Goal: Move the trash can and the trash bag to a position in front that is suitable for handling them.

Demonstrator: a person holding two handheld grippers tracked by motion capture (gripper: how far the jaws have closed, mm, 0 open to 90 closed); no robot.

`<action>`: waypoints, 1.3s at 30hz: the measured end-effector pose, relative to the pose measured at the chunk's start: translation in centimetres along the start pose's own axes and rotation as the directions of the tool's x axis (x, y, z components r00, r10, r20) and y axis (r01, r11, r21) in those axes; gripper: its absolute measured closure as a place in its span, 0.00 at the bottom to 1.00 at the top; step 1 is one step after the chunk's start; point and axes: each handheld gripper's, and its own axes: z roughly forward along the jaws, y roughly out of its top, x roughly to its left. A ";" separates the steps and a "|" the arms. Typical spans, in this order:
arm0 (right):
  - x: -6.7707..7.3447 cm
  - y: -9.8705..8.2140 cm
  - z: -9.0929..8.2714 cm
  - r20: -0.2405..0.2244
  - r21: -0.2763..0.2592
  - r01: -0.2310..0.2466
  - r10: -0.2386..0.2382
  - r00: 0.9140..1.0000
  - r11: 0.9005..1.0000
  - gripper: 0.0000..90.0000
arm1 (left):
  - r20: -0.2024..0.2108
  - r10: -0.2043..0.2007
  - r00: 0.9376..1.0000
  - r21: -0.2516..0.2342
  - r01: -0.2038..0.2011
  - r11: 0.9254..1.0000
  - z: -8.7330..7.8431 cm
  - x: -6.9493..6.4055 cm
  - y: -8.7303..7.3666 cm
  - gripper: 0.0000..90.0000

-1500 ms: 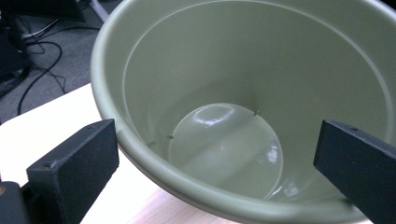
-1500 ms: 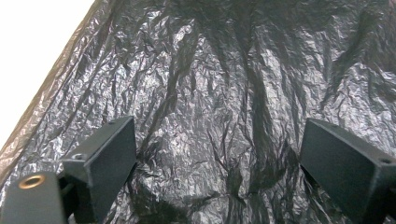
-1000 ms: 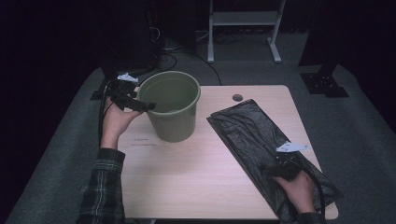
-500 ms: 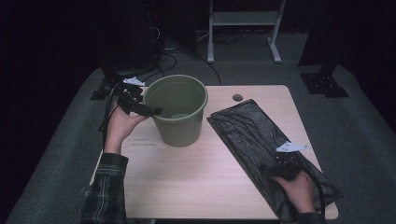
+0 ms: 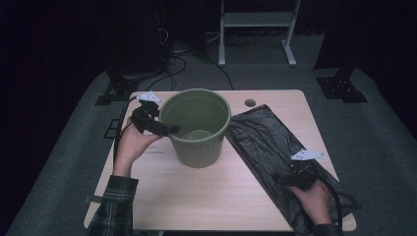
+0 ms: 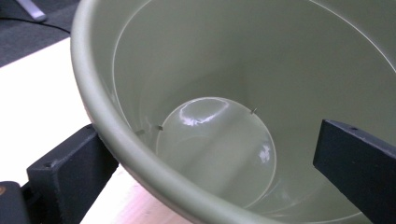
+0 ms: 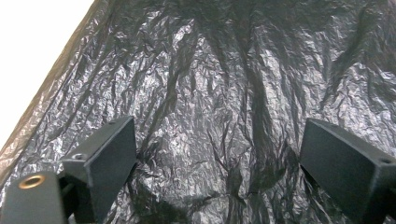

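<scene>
Rightward slides the bin, our left gripper straddling its rim, jaws apart; right gripper gapes over bag — clamp before dragging.

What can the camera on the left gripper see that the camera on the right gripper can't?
The left gripper view looks down into the green bucket: its shiny round bottom and smooth inner wall, with one jaw outside the rim and one inside, wide apart.

The right gripper view looks at the crinkly black trash bag lying flat, with both jaws spread open just above it.

Both views share a strip of the pale wooden table along the left edge and a pair of black jaws rising from the bottom.
</scene>
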 end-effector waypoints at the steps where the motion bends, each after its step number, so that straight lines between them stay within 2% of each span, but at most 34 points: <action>1: 0.0 0.0 0.0 0.000 0.000 0.001 -0.001 1.000 1.000 0.11 | 0.004 0.004 1.000 -0.001 -0.004 1.000 0.0 -0.3 -0.1 0.00; 13: 0.0 0.0 0.0 0.000 0.001 0.000 0.000 1.000 1.000 0.11 | 0.055 0.045 0.997 -0.008 -0.044 0.999 -0.5 -4.1 -1.1 0.00; 26: 0.0 0.0 0.0 0.000 0.001 0.000 0.000 1.000 1.000 0.11 | 0.088 0.064 0.994 -0.021 -0.062 0.998 -0.7 -7.3 -1.9 0.00; 33: 0.0 0.0 0.0 0.001 0.000 0.000 0.000 1.000 1.000 0.11 | 0.099 0.071 0.993 -0.026 -0.069 0.997 -0.8 -8.2 -2.2 0.00; 39: 0.0 0.0 0.0 0.001 0.001 0.000 0.000 1.000 1.000 0.11 | 0.100 0.084 0.991 -0.040 -0.081 0.996 -0.8 -8.1 -2.2 0.00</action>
